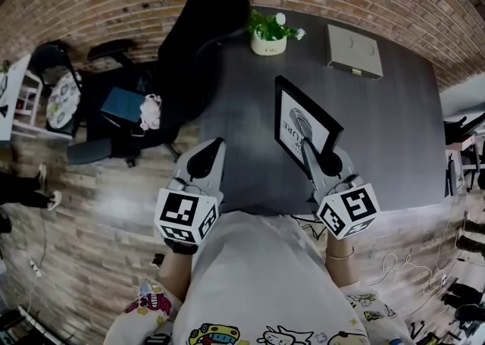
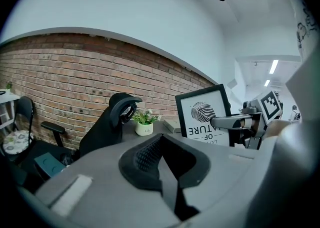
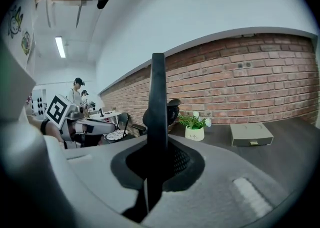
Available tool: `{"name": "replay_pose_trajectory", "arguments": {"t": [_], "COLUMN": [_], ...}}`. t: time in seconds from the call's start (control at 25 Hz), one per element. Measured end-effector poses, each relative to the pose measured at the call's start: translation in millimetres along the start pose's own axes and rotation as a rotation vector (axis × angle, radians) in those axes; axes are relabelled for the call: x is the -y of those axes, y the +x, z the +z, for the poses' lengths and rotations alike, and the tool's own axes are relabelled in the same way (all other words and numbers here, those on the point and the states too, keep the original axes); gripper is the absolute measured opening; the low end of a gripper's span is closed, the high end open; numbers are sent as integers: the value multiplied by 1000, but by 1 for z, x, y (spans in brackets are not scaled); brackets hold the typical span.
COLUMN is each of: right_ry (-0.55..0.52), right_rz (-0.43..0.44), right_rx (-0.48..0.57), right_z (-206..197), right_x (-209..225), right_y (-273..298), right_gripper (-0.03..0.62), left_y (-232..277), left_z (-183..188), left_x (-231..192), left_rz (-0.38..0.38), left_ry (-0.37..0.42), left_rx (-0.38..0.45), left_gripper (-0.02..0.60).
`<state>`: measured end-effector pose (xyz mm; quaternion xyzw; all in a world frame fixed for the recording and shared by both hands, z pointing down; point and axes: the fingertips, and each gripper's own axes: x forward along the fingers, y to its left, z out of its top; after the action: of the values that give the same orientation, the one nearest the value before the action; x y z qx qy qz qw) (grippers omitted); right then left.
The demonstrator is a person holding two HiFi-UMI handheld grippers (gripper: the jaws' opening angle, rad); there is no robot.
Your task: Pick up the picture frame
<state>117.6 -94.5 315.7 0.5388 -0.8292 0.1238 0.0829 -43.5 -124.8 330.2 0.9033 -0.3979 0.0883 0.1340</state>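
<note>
- head view: the picture frame (image 1: 305, 125) stood tilted over the dark table (image 1: 394, 131), on the near side of the potted plant (image 1: 269, 35) and a little to its right, with its print turned toward the left gripper (image 1: 208, 155).
- the right gripper (image 1: 320, 160) had its jaws clamped on the frame's near lower edge.
- the left gripper hung nearer than the plant and to its left, apart from the frame and just past the table's edge.
- right gripper view only: the frame showed edge-on, a thin black strip pinched between the pads and rising just left of the plant. two people (image 3: 77, 89) stood far off to the plant's left.
- left gripper view only: this gripper's jaws were pressed together with nothing between them. the print was readable right of the plant, a leaf above the word "nature".
- a grey box (image 1: 355, 51) lay on the table right of the plant, and a black chair (image 1: 204, 25) stood left of it.
- no view showed whether the frame's lower edge touched the table.
</note>
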Motion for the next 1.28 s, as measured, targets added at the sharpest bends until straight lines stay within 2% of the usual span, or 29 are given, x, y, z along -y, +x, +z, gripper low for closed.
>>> {"name": "replay_pose_trajectory", "arguments": {"t": [0.16, 0.56, 1.28], "right_ry": [-30, -18, 12], "right_rz": [-31, -46, -72], "right_rx": [31, 39, 35], "right_z": [0, -2, -7], "right_x": [0, 2, 9], "right_y": [-8, -11, -9], "right_gripper": [12, 12, 12], "left_y": [-4, -1, 0], "left_z": [1, -1, -6], "left_x": [3, 3, -7], "left_rz": [7, -3, 18], "left_ry": [26, 44, 41], "left_rx": [8, -7, -25], "left_gripper": [18, 18, 18]}}
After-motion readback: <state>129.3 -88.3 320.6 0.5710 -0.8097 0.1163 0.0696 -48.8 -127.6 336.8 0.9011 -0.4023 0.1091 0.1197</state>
